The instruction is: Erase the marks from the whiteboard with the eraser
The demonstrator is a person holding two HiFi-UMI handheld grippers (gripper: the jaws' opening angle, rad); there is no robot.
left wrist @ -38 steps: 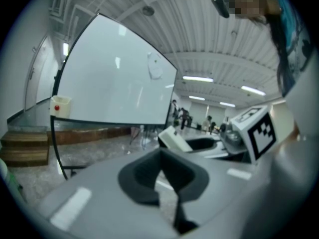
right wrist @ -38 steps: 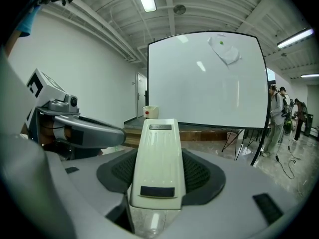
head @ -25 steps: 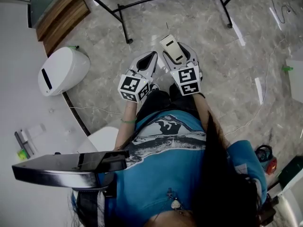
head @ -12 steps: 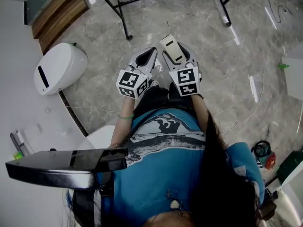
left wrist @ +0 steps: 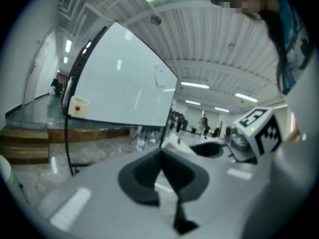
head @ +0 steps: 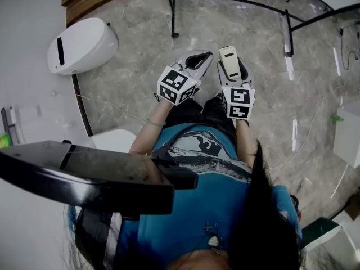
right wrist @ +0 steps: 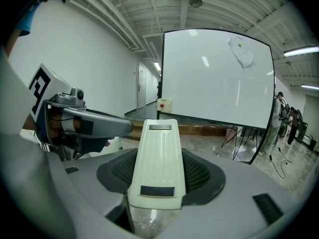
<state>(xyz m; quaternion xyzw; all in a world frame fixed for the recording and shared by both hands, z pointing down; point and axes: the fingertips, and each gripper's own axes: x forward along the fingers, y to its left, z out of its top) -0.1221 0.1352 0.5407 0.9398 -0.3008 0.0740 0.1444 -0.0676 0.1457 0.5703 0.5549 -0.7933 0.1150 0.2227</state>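
My right gripper (right wrist: pixel 158 176) has jaws clamped on one eraser (right wrist: pixel 157 148), long axis toward 12 o'clock, facing one whiteboard (right wrist: pixel 214 78). My left gripper (left wrist: pixel 162 171) has jaws together, holding nothing.

The cream plastic eraser (right wrist: pixel 157 158) between the right fingers (right wrist: pixel 207 176) hides its underside; far beyond, a grey smudge (right wrist: pixel 243 53) on the white whiteboard (right wrist: pixel 209 83) is unreadable.
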